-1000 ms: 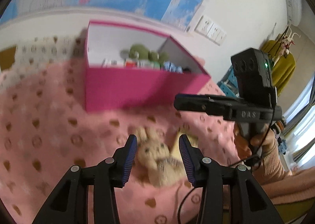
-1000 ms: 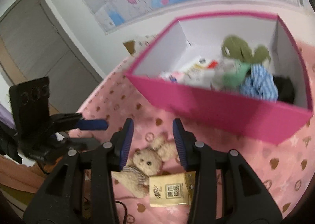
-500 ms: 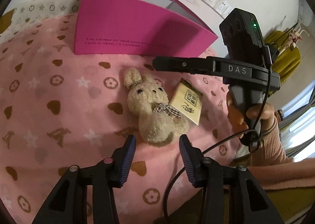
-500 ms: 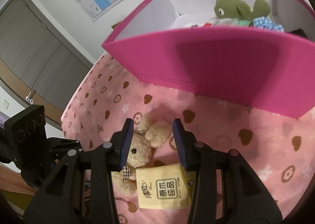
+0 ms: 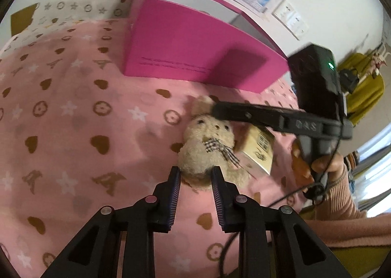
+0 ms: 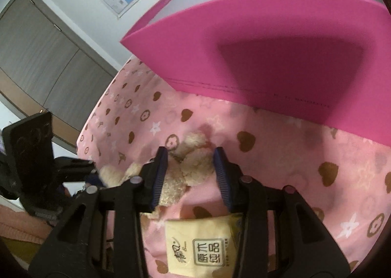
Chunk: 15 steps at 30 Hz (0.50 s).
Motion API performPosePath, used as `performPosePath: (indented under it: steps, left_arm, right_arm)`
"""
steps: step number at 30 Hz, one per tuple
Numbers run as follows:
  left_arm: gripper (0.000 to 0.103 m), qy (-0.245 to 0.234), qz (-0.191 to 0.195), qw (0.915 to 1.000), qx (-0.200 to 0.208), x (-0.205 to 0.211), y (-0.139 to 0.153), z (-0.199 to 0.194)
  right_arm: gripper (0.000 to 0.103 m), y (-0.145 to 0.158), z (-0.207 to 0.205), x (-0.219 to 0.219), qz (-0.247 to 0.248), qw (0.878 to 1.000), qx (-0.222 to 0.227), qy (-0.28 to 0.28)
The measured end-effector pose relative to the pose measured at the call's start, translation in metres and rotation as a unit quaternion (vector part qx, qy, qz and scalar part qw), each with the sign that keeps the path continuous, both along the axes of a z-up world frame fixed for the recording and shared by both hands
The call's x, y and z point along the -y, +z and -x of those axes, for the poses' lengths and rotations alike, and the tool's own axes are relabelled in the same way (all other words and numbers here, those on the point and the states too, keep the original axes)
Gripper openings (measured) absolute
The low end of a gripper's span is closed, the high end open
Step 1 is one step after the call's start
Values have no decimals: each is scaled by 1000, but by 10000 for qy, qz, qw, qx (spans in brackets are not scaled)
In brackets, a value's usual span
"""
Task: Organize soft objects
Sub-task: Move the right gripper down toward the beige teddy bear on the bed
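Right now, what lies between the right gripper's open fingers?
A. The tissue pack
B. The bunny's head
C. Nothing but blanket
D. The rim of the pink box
B: in the right wrist view the right gripper is open with the bunny's head and ears between its fingers, while the tissue pack lies below them and the pink box stands beyond.

Right gripper (image 6: 190, 165) sat open around a plush bunny's (image 6: 193, 165) ears, tissue pack (image 6: 198, 246) below, pink box (image 6: 281, 58) beyond.
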<state>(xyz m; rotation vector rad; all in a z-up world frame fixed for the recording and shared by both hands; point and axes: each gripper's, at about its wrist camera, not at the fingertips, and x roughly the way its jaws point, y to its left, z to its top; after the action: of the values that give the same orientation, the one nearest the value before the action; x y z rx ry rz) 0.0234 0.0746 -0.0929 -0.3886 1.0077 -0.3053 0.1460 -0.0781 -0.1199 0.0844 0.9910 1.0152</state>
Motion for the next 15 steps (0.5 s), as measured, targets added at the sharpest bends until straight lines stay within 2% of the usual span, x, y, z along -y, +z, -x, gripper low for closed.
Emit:
performPosePath:
  steps: [3, 5, 9, 13, 15]
  left_arm:
    - [26, 148, -21, 9999, 19, -8, 2, -3]
    - [26, 208, -73, 9997, 52, -6, 2, -8]
    - [26, 273, -230, 9992, 157, -6, 4, -17]
    - [26, 337, -384, 9985, 202, -4, 3, -24]
    - [27, 395, -473, 9979, 211, -7, 3, -24]
  right_arm:
    - [29, 4, 4, 4, -36, 10000, 71, -2]
    - [20, 6, 7, 7, -81, 9999, 111, -26]
    - [18, 12, 15, 14, -305, 9994, 111, 67]
    - [18, 13, 19, 13, -110, 9997, 230, -58]
    - [32, 11, 11, 17, -182, 9996, 77, -223]
